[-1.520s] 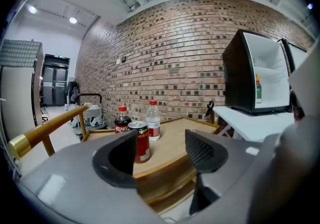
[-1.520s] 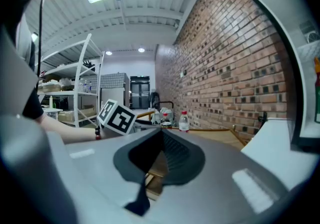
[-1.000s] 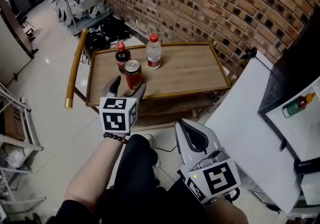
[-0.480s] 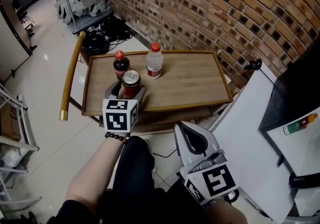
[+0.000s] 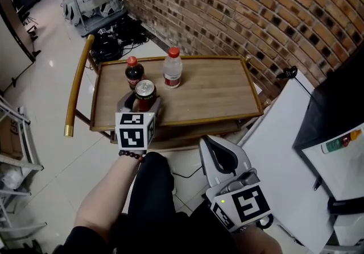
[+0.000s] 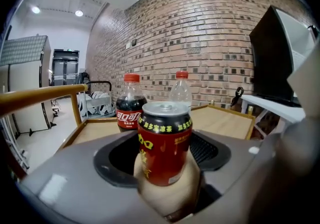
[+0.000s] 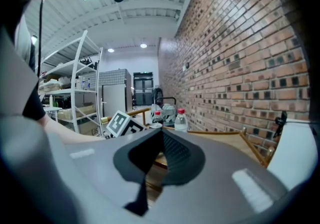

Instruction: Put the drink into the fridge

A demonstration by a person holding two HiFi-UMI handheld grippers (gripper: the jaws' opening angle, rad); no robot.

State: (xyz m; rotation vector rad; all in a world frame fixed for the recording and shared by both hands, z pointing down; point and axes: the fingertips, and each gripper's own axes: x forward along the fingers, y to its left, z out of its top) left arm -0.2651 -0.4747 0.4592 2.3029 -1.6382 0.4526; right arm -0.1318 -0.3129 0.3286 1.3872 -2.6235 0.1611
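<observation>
Left hand-held gripper [image 5: 141, 101] spread, narrowing round can [image 6: 165, 148]; right hand-held gripper [image 5: 207, 145] pressed together. Sauce bottle [image 5: 340, 141]: head view only.

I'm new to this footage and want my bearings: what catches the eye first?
A red can stands near the front edge of a wooden cart, between the jaws of the left gripper, which have just been closing but do not yet press it. Behind it stand a cola bottle and a clear bottle, with a brick wall beyond.
</observation>
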